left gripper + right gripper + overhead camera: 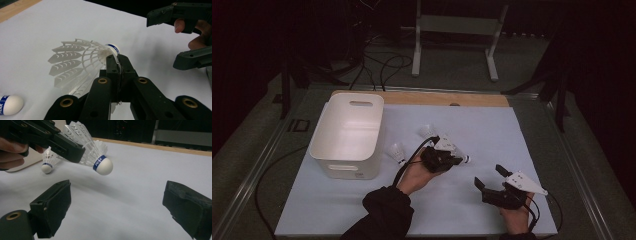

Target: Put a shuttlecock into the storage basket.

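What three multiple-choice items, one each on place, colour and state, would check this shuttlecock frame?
1. Where does the white bin stand? A. the table's left part B. its right edge C. on the floor
2. What colour is the band on the held shuttlecock? A. red B. blue C. green
3. How do the right gripper jaws stand? A. shut on a shuttlecock B. shut on nothing C. open

Key: 1 A, the high view shows it left of both hands. 2 B, blue band above the white cork. 3 C, a wide gap lies between them, while the left gripper clamps the shuttlecock.
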`<state>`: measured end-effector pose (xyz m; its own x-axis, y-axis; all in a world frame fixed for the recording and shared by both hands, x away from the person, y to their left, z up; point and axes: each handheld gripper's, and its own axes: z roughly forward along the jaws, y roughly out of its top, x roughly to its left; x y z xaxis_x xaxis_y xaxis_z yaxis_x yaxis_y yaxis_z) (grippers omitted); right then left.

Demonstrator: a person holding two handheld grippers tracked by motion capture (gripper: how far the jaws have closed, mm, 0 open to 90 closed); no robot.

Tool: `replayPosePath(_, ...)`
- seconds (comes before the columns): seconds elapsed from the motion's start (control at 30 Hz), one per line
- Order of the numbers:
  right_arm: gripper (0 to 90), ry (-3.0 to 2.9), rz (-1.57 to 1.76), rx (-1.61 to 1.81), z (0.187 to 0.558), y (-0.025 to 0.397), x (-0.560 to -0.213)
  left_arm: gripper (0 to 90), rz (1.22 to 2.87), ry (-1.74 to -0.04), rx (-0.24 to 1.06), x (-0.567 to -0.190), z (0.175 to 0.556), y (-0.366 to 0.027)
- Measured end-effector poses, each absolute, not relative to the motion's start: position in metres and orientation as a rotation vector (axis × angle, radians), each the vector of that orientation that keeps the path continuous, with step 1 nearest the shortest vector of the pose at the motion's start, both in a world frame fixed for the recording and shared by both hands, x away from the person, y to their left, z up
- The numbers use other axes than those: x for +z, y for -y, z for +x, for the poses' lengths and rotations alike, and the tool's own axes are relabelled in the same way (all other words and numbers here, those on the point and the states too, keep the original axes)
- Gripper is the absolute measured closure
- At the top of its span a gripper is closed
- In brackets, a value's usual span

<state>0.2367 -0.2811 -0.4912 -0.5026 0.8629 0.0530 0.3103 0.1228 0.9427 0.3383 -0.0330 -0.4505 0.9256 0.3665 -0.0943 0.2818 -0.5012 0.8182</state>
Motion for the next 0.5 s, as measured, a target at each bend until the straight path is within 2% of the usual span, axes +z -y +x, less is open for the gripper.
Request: replayPosePath(0.5, 8.1, -1.885, 1.13, 1.381, 0.2366, 0.281, -0.4912, 89.2, 2.116, -0.465, 0.111, -0.4433, 0.3364, 0.0273)
